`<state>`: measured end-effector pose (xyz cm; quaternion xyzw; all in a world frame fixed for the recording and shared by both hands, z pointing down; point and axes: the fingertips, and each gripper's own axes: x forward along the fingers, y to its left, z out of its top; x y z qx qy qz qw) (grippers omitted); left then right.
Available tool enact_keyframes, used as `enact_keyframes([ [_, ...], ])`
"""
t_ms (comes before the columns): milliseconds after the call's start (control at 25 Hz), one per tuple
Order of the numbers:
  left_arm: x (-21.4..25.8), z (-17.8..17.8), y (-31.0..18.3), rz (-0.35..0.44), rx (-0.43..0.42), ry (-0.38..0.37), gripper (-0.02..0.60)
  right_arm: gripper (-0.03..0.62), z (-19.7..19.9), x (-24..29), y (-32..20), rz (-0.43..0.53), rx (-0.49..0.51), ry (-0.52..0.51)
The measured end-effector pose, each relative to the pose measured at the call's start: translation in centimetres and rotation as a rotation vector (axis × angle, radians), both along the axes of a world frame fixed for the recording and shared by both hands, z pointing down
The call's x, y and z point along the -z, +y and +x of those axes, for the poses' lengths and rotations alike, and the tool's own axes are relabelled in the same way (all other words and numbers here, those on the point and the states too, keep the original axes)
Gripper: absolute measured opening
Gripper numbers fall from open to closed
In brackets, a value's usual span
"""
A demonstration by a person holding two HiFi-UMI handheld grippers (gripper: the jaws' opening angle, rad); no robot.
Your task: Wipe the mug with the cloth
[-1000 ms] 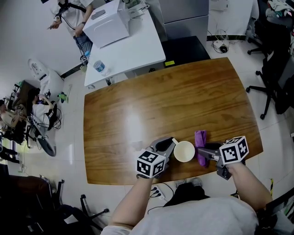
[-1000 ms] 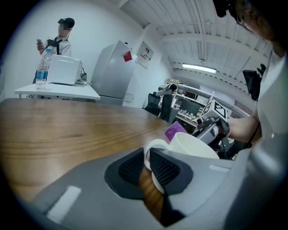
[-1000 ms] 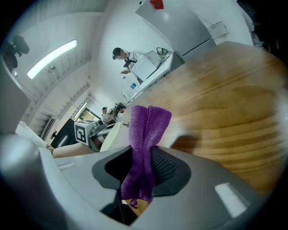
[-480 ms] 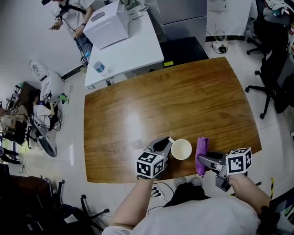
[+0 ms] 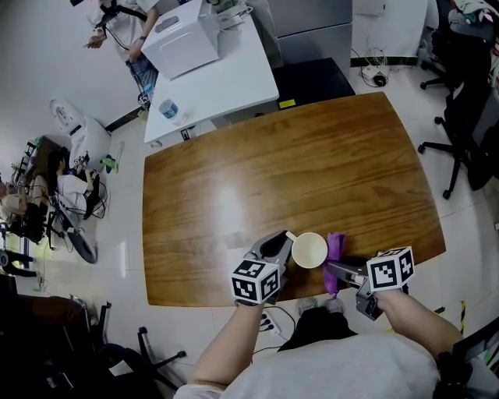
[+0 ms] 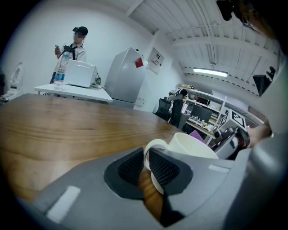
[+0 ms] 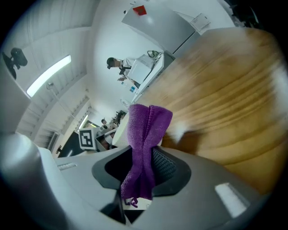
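A cream mug point(image 5: 310, 250) stands near the front edge of the wooden table point(image 5: 281, 179). My left gripper point(image 5: 274, 248) is shut on the mug's handle point(image 6: 150, 150), and the mug's body point(image 6: 193, 146) shows just beyond the jaws. A folded purple cloth point(image 5: 334, 248) hangs in my right gripper point(image 5: 337, 273), which is shut on it. That cloth point(image 7: 143, 143) fills the space between the right jaws and lies against the mug's right side. The left gripper's marker cube point(image 7: 86, 139) appears behind it.
A white table point(image 5: 210, 66) with a white box point(image 5: 181, 40) and a water bottle point(image 5: 170, 112) stands beyond the wooden one, with a person point(image 5: 117, 19) beside it. Black office chairs point(image 5: 466, 125) are at the right. The wooden table's front edge is right under both grippers.
My right gripper pulled the cloth away to the right of the mug, then brought it back left against the mug's side. The left gripper and mug stayed put.
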<state>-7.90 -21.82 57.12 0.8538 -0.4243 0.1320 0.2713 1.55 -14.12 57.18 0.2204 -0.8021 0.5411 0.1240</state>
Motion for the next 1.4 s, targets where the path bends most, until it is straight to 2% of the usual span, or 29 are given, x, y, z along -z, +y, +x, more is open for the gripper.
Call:
enact_keyframes([
  [120,0.1,0.1,0.2,-0.001,-0.003,0.014,0.029,0.127,0.5,-2.0,-0.2,0.032,0.035,0.104],
  [200,0.2,0.1,0.2,0.006,-0.005,-0.003,0.026,0.127,0.5,-2.2,-0.5,0.034,0.041,0.124],
  [400,0.2,-0.3,0.9,0.005,-0.007,-0.034,0.021,0.127,0.5,-1.6,-0.9,0.033,0.013,0.107],
  [720,0.2,-0.1,2.9,-0.018,0.001,-0.029,0.03,0.126,1.8,-1.3,-2.8,0.052,-0.05,0.12],
  [960,0.2,0.6,4.7,-0.028,-0.025,-0.026,0.04,0.126,3.0,-1.3,-4.6,0.081,-0.113,0.132],
  [1160,0.4,1.3,6.0,-0.028,-0.054,-0.011,0.043,0.126,4.7,0.2,-3.8,0.085,-0.127,0.107],
  [1400,0.3,1.7,6.9,-0.031,-0.081,-0.012,0.046,0.126,5.1,4.5,-0.2,0.091,-0.105,-0.002],
])
